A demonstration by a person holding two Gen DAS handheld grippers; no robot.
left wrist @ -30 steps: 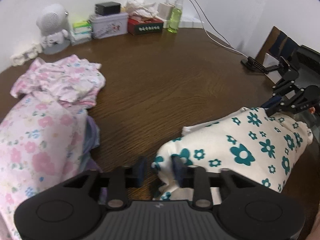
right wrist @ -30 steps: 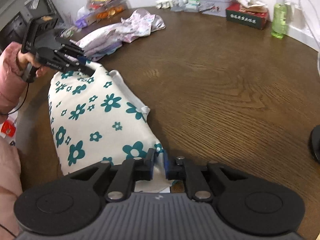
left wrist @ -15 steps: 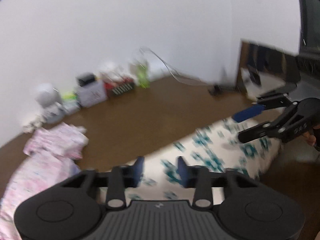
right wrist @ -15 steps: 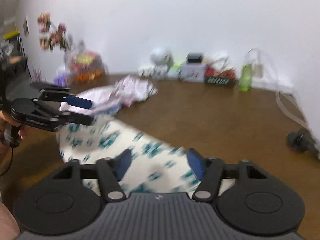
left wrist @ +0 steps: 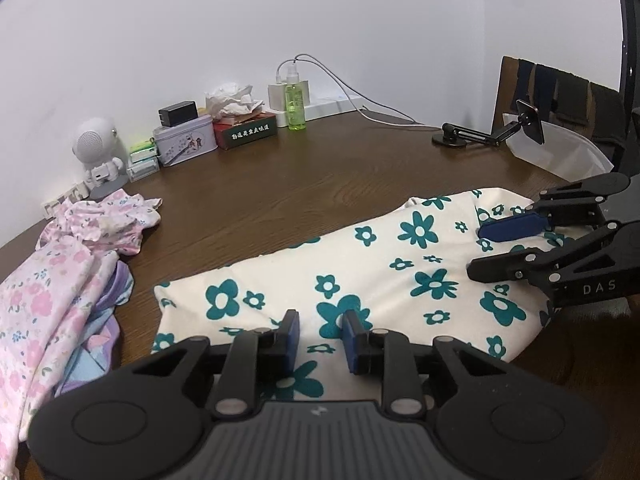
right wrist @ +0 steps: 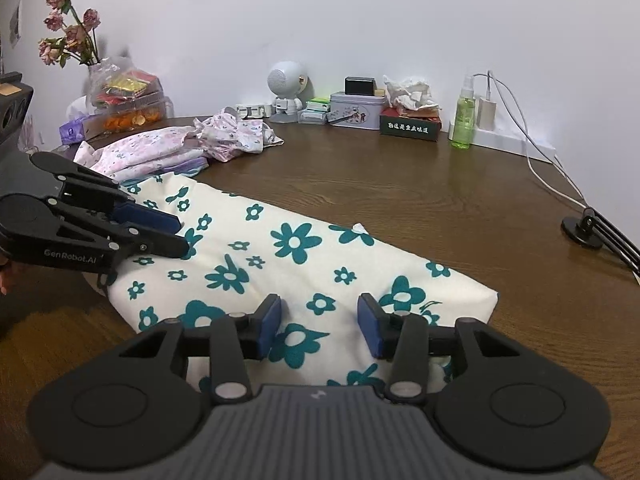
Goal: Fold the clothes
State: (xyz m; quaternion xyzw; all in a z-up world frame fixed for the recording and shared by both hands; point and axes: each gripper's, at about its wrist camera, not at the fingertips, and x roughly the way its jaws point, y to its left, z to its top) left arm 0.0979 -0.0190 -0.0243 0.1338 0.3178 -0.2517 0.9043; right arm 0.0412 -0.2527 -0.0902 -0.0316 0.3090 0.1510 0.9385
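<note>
A cream cloth with teal flowers [left wrist: 384,276] [right wrist: 296,260] lies folded on the brown wooden table [left wrist: 280,184] [right wrist: 400,188]. My left gripper [left wrist: 322,338] hovers open just above the cloth's near left end, with nothing between its blue pads. It shows from the side in the right wrist view [right wrist: 182,236], over the cloth's far end. My right gripper [right wrist: 320,328] is open wider above the opposite end of the cloth, also holding nothing. In the left wrist view the right gripper [left wrist: 476,250] reaches in from the right over the fabric.
A pile of pink floral clothes [left wrist: 60,280] [right wrist: 160,152] lies to the left of the cloth. Along the wall stand a white robot speaker [left wrist: 98,148], a tin [left wrist: 186,144], a tissue box [left wrist: 246,130] and a green spray bottle [left wrist: 295,106]. A phone holder arm [left wrist: 488,132] sits at right.
Both grippers were shut on the flowered cloth's ends one second ago. They have let go, opened and risen, and the cloth now lies flatter and stretched out on the table.
</note>
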